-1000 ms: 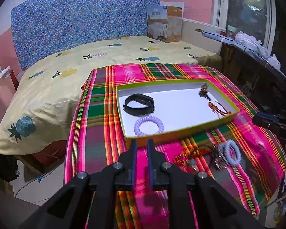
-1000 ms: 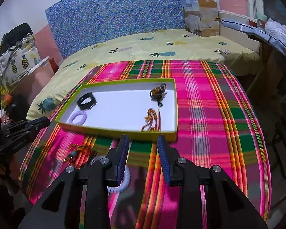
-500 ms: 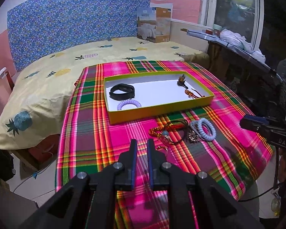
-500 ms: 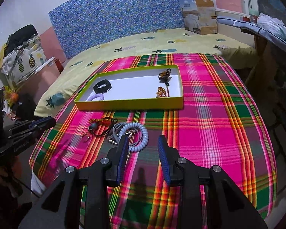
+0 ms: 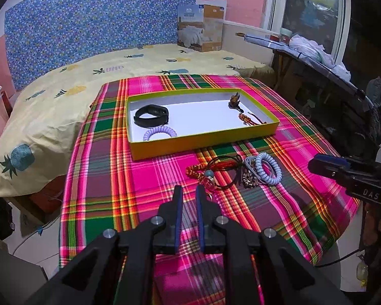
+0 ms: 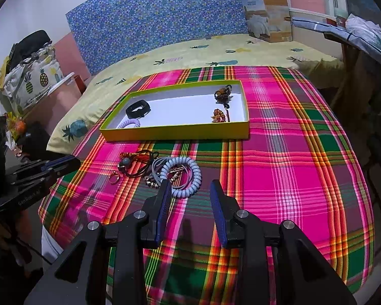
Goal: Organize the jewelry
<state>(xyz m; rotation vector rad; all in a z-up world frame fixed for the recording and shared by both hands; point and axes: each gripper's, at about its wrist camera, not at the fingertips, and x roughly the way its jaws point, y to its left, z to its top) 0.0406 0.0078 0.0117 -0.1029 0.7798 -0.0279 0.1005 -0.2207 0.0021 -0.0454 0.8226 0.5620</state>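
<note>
Both hand-held grippers farther back from tray (image 5: pixel 205 143), left (image 5: pixel 189 198) narrowly apart, right (image 6: pixel 190 190) wider, "DAS" on right.

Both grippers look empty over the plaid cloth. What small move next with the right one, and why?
Probably ease the right gripper forward and down onto the pale blue coil band. Its jaws stand apart and empty, the band lies just ahead of the fingertips on top of the loose pile, and the yellow tray beyond has bare floor.

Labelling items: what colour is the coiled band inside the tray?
Pale lilac coiled band; clearest in the left wrist view.
</note>
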